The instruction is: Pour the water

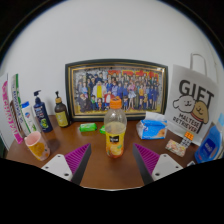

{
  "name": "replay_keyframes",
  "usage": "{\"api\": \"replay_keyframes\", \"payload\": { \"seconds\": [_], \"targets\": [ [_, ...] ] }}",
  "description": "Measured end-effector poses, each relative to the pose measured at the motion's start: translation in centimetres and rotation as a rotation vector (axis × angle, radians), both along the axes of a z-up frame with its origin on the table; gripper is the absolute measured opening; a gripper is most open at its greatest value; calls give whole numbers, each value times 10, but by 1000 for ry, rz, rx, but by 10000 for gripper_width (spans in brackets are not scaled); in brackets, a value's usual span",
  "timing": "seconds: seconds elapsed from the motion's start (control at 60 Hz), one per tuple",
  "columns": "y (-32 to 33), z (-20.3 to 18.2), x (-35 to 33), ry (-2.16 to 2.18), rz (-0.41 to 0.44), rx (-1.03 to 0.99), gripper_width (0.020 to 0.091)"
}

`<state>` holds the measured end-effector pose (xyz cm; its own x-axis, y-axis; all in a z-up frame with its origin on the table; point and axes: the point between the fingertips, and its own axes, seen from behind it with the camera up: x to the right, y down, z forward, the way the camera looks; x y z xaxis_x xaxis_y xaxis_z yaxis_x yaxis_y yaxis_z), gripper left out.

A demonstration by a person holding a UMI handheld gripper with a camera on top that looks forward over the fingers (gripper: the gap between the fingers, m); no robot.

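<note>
A small clear bottle [116, 133] with a yellow label and orange liquid stands upright on the brown wooden table [112, 172], just ahead of my fingers and centred between them. An orange-pink cup [37, 146] stands to the left of the fingers. My gripper [113, 163] is open. Its two purple pads [79, 160] spread wide on either side, and nothing is held between them.
A framed group photo [117, 89] leans on the wall behind the bottle. Pump bottles and tubes [40, 112] line the left. A green item [88, 127], a blue packet [153, 127], a white "GIFT" bag [193, 105] and a blue pouch [209, 145] sit to the right.
</note>
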<state>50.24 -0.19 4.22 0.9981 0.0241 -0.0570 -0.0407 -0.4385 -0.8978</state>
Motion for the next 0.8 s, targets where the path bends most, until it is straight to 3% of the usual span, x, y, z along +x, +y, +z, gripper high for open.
{"api": "replay_keyframes", "payload": {
  "seconds": [0.267, 0.3, 0.367, 0.4, 0.433, 0.467, 0.483, 0.517, 0.583, 0.8],
  "targets": [
    [97, -53, 7, -1, 34, 48, 833],
    [104, -57, 5, 2, 33, 46, 796],
    [114, -62, 2, 2, 40, 51, 645],
    [117, -62, 1, 2, 46, 58, 491],
    [121, -61, 0, 4, 53, 72, 438],
    [121, -60, -1, -4, 51, 76, 438],
    [121, -59, -1, -8, 53, 79, 378],
    [121, -59, -2, -17, 54, 82, 371],
    [120, -58, 1, -39, 45, 85, 283],
    [115, -35, 9, -243, 20, 69, 281]
  ]
}}
